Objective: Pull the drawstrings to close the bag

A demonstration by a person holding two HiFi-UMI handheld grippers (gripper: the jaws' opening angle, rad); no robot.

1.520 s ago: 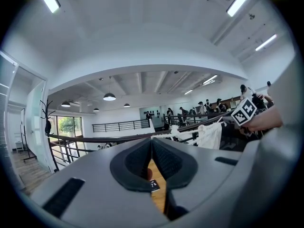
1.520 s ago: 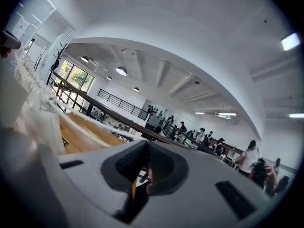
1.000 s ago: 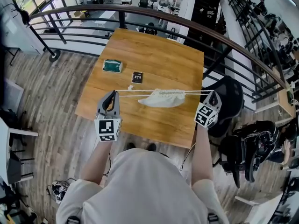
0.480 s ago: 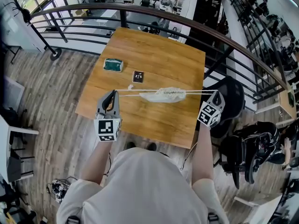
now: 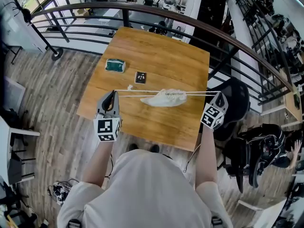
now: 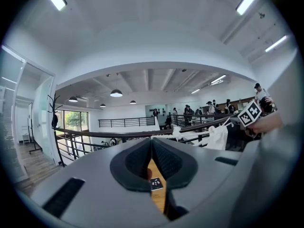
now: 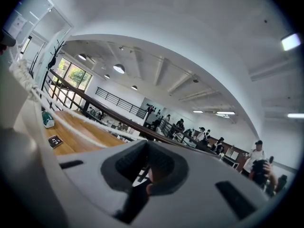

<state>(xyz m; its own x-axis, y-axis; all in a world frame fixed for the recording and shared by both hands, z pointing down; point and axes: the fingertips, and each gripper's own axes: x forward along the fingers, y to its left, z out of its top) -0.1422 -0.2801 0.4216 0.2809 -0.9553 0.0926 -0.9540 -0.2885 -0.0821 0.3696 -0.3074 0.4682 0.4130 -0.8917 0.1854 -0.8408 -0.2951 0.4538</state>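
Left gripper [image 5: 113, 94] and right gripper [image 5: 218, 95] each have jaws pinched on the taut white drawstrings [image 5: 199, 93]. The gathered bag [image 5: 164, 98] is between them over the bench [image 5: 156, 51].

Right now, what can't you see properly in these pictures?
- Mouth of the bag: too small in the head view to tell if closed.
- Print on the black card: too small in every view.
- The green object: too small to name.
- Ends of the drawstrings: hidden inside the shut left gripper and right gripper.

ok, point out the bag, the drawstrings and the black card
bag [image 5: 164, 98], head view, middle of the white fabric
drawstrings [image 5: 199, 93], head view, taut stretch right of bag
black card [image 5: 139, 77], head view, its centre
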